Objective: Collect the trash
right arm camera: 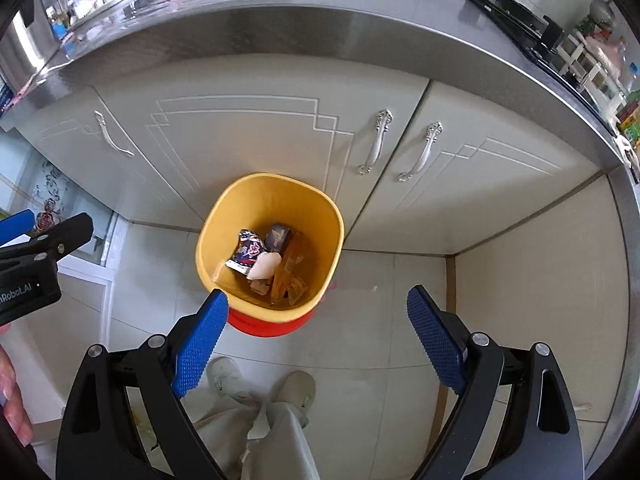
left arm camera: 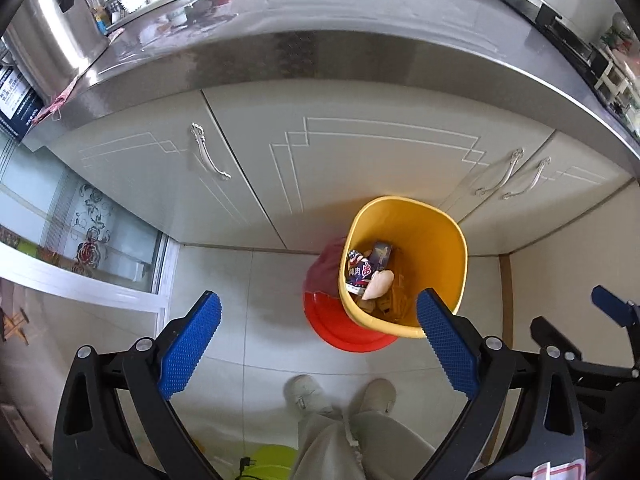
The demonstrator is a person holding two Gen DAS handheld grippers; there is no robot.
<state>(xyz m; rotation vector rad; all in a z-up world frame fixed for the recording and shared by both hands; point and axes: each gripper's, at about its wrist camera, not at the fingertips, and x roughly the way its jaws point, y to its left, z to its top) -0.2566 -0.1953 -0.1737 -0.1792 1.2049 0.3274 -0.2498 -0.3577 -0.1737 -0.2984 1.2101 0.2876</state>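
A yellow trash bin (left arm camera: 432, 220) (right arm camera: 272, 188) stands on the tiled floor on a red base (left arm camera: 344, 332) (right arm camera: 260, 326), in front of the lower cabinets. Inside lie a dark snack wrapper (left arm camera: 360, 270) (right arm camera: 248, 252), a crumpled white tissue (left arm camera: 380, 284) (right arm camera: 264, 266), a small dark box (left arm camera: 380, 254) (right arm camera: 280, 236) and orange scraps. My left gripper (left arm camera: 320, 316) is open and empty above the floor, left of the bin. My right gripper (right arm camera: 318, 308) is open and empty, just above the bin's near rim. Each gripper shows at the edge of the other's view.
A steel countertop (left arm camera: 320, 56) (right arm camera: 320, 28) runs above the cream cabinet doors (left arm camera: 360, 168) (right arm camera: 240, 132), with jars and packets at its far left. A glass door (left arm camera: 92, 236) is at the left. The person's legs and shoes (left arm camera: 340, 396) (right arm camera: 260, 384) are below.
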